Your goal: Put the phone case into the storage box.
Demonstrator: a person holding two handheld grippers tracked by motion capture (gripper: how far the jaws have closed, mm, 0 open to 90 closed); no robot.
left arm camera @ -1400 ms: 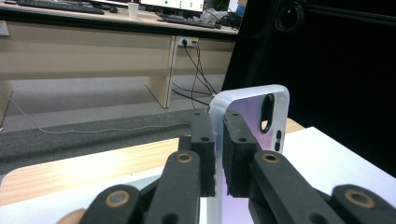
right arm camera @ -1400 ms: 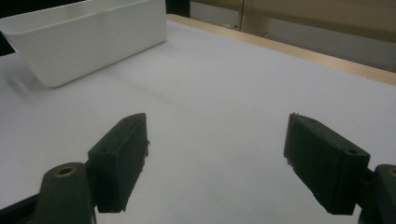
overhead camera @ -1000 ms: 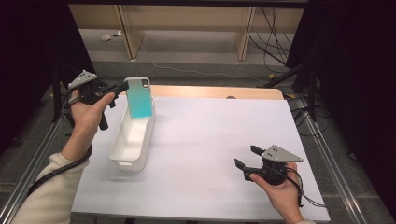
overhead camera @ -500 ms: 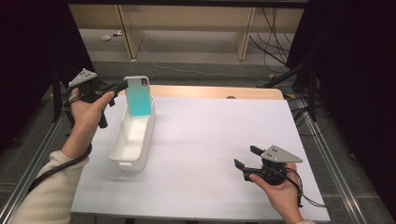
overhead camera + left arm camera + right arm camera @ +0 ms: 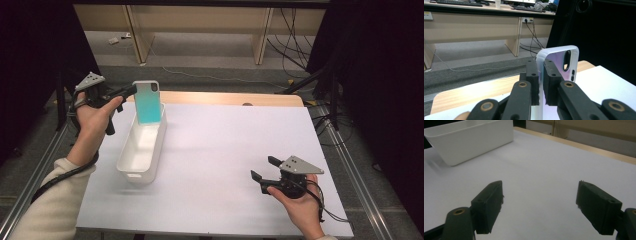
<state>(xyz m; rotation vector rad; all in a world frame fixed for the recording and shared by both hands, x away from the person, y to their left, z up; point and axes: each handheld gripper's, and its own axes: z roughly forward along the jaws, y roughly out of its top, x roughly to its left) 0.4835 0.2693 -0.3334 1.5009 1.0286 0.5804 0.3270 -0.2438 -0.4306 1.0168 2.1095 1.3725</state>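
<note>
**On the white table: phone case held over the tub**

At the far left corner of the table (image 5: 215, 150), the left gripper (image 5: 131, 91) is pinching a phone case (image 5: 148, 102) by its edge and holding it upright over the far end of a white tub (image 5: 141, 150). In the left gripper view the two black jaws are standing nearly together, clamping the white rim of the phone case (image 5: 556, 60) between their pads (image 5: 534, 75); the camera slot of the case is showing near its top edge.

- Phone case: white rim, teal panel facing the high camera, pale lilac inside facing the gripper's own camera. Its lower end is hanging just above or just inside the tub's far end; whether it is touching the tub cannot be told.
- Tub: long, white, rectangular, sitting on the left part of the table with its long side running away from the person. In the right gripper view the tub (image 5: 471, 140) is showing at upper left, well apart from the jaws.
- Right gripper (image 5: 263, 168): resting in the person's right hand (image 5: 300, 210) at the near right of the table, pointing left toward the tub, jaws standing wide apart with nothing between them.
- Left hand (image 5: 95, 120): gripping the left gripper's handle, cream sleeve (image 5: 45, 205) trailing to the bottom edge.
- Background: a wooden strip (image 5: 230, 98) along the table's far edge.
</note>
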